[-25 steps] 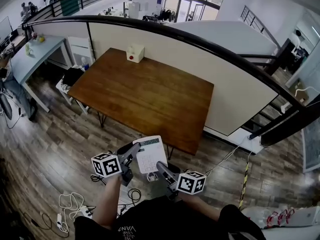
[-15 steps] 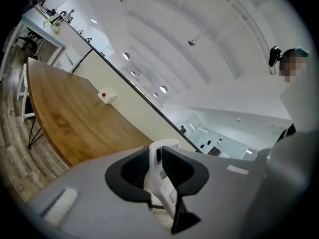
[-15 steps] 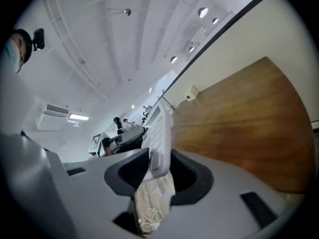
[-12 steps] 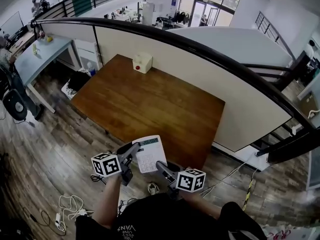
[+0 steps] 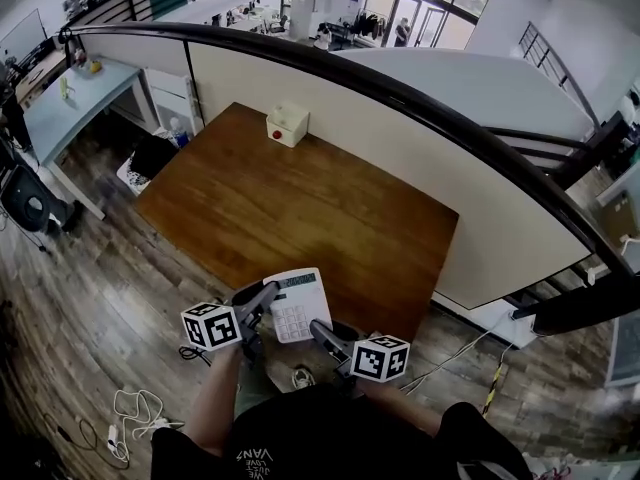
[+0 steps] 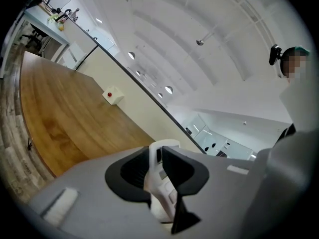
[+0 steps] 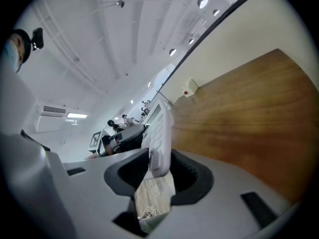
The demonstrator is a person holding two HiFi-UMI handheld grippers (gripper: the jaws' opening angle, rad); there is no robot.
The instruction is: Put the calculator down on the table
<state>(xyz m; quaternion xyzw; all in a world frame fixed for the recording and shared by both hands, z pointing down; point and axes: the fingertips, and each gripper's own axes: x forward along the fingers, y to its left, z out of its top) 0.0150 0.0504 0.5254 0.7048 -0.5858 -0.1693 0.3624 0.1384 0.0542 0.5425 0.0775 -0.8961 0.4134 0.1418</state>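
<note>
A white calculator (image 5: 297, 306) hangs in the air between both grippers, its far end over the near edge of the brown wooden table (image 5: 300, 198). My left gripper (image 5: 262, 303) is shut on its left edge and my right gripper (image 5: 322, 330) is shut on its near right edge. In the left gripper view the calculator (image 6: 158, 180) stands edge-on between the jaws of the left gripper (image 6: 157, 156), with the table (image 6: 60, 118) ahead. In the right gripper view the right gripper (image 7: 157, 163) clamps the calculator (image 7: 160, 133) beside the table (image 7: 249, 113).
A small white box with a red button (image 5: 287, 124) sits at the table's far edge. A cream partition with a black rail (image 5: 400, 88) runs behind the table. A pale blue desk (image 5: 70, 98) stands at the left; cables (image 5: 135, 408) lie on the wood floor.
Both grippers have carried the calculator forward towards the table; its far end now overlaps the table's near edge. The grip on it looks the same.
</note>
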